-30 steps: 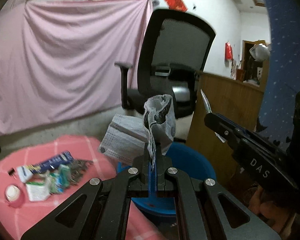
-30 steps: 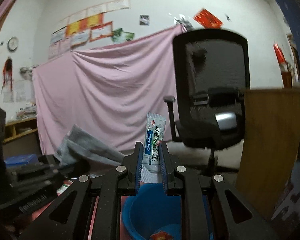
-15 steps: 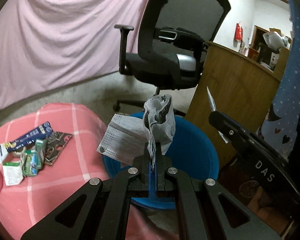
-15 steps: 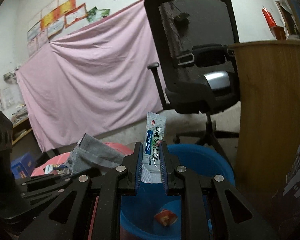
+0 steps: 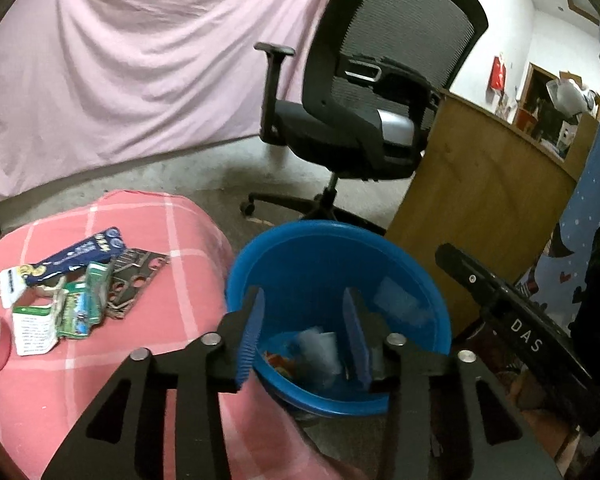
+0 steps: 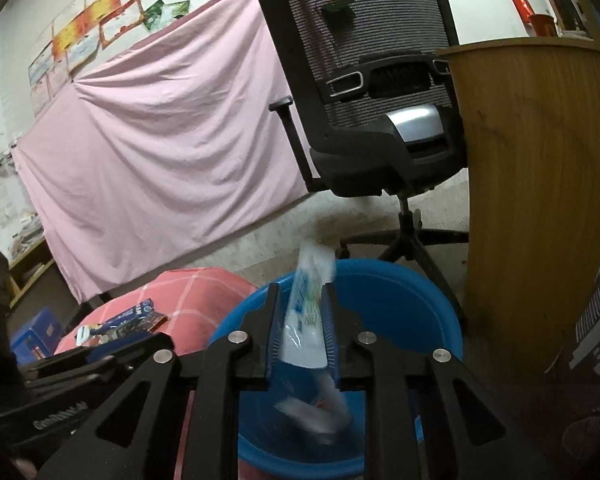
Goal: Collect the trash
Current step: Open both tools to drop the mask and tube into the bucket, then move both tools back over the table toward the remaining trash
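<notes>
Jaws-wise, both sides just been opening: on the left gripper (image 5: 303, 300), spread to a moderate gap with nothing between the blue pads; on the right gripper (image 6: 301, 292), spread less, with a sachet (image 6: 310, 280) standing between the pads but smeared and tipped, so judged loose and no longer pinched. Both poised above the blue basin (image 5: 340, 240), pointing down into it. To finish this drop well: hold each hand steady over the middle of the basin, well inside the rim, and widen the right side a little more so the sachet slides free rather than hanging on a ribbed pad. Wait to see it clear the pads before swinging away, and avoid knocking the rim on the way out. As for looks: a slim white packet with blue and green print, light and flat, likely to flutter rather than fall straight. Already down in the basin, a pale grey blurred piece (image 5: 318, 346), too smeared to name with certainty, beside something small and orange-red. Still to fetch, judging by the task: the litter (image 5: 60, 292) of small boxes and wrappers lying on the pink checked cloth (image 5: 172, 280) just beside the basin.
</notes>
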Motion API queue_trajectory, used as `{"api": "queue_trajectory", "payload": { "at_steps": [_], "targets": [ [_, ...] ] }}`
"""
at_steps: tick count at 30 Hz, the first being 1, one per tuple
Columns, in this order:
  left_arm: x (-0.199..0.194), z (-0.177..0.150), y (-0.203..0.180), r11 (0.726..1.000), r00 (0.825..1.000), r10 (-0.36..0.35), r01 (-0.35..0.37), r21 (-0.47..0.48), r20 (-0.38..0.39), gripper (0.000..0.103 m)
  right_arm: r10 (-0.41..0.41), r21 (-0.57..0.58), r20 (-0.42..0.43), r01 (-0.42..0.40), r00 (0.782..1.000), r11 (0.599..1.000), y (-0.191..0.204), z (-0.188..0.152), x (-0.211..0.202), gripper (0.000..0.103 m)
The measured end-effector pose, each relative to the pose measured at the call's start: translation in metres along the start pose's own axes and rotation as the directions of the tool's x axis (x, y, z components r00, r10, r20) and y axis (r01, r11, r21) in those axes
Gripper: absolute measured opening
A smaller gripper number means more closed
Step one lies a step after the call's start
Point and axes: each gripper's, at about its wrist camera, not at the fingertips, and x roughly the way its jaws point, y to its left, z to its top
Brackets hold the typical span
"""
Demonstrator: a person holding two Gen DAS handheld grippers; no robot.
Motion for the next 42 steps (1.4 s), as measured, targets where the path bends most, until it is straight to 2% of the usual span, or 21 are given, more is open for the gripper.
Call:
{"api": "queue_trajectory", "payload": {
  "at_steps": [3,6,8,9,10,13,15,16,18,22,26,30,33,36,39,42],
  "targets": [
    [-0.012,-0.001,0.006,1.000,0.998,0.031,-0.031,-0.007,0.055,0.052,-0.008,-0.005,0.004,0.008,1.000,1.000,0.001,0.000,-0.002,0.029],
    [-0.026,-0.002,0.011,0.998,0.993,0.058,-0.056,-0.020,0.108,0.058,-0.013,-0.014,0.018,0.013,1.000,1.000,0.004,0.002,-0.004,0.032],
    [-0.034,-0.001,0.016,0.997,0.988,0.077,-0.074,-0.027,0.133,0.066,-0.012,-0.021,0.039,0.013,0.999,1.000,0.007,0.003,-0.008,0.036],
    [-0.038,0.000,0.017,0.996,0.986,0.085,-0.082,-0.031,0.145,0.075,-0.010,-0.026,0.052,0.012,0.999,1.000,0.009,0.004,-0.011,0.039],
    [-0.042,0.000,0.020,0.995,0.982,0.095,-0.090,-0.037,0.162,0.082,-0.009,-0.032,0.068,0.012,0.998,0.999,0.012,0.006,-0.014,0.040],
    [-0.060,0.001,0.029,0.991,0.964,0.126,-0.114,-0.065,0.234,0.089,0.004,-0.043,0.130,0.002,0.991,0.999,0.020,0.012,-0.026,0.050],
    [-0.072,0.002,0.034,0.986,0.948,0.163,-0.145,-0.083,0.275,0.102,0.013,-0.049,0.170,-0.005,0.985,0.999,0.027,0.016,-0.034,0.057],
    [-0.080,0.001,0.037,0.981,0.932,0.188,-0.166,-0.097,0.309,0.102,0.018,-0.052,0.193,-0.008,0.981,0.999,0.031,0.017,-0.037,0.062],
    [-0.094,-0.001,0.042,0.975,0.908,0.218,-0.190,-0.114,0.356,0.102,0.025,-0.053,0.228,-0.013,0.973,0.999,0.037,0.020,-0.043,0.087],
    [-0.116,-0.003,0.054,0.966,0.878,0.256,-0.226,-0.123,0.405,0.102,0.041,-0.057,0.282,-0.026,0.959,0.998,0.049,0.022,-0.049,0.102],
    [-0.132,-0.008,0.063,0.959,0.855,0.283,-0.250,-0.134,0.435,0.102,0.078,-0.088,0.327,-0.051,0.942,0.995,0.063,0.025,-0.054,0.103],
    [-0.146,-0.013,0.075,0.951,0.833,0.310,-0.274,-0.144,0.458,0.102,0.114,-0.136,0.386,-0.066,0.915,0.988,0.080,0.024,-0.061,0.103],
    [-0.154,-0.016,0.086,0.946,0.823,0.325,-0.288,-0.152,0.465,0.102,0.140,-0.180,0.413,-0.070,0.900,0.981,0.095,0.021,-0.065,0.103],
    [-0.166,-0.022,0.102,0.942,0.818,0.335,-0.296,-0.157,0.467,0.102,0.129,-0.225,0.434,-0.031,0.892,0.974,0.113,0.016,-0.066,0.103],
    [-0.176,-0.028,0.118,0.933,0.807,0.361,-0.320,-0.167,0.468,0.102,0.123,-0.274,0.463,0.010,0.878,0.962,0.133,0.011,-0.065,0.103],
    [-0.187,-0.036,0.135,0.920,0.791,0.391,-0.345,-0.185,0.471,0.102,0.144,-0.309,0.473,0.011,0.869,0.951,0.151,0.006,-0.062,0.103]
  ]
}}
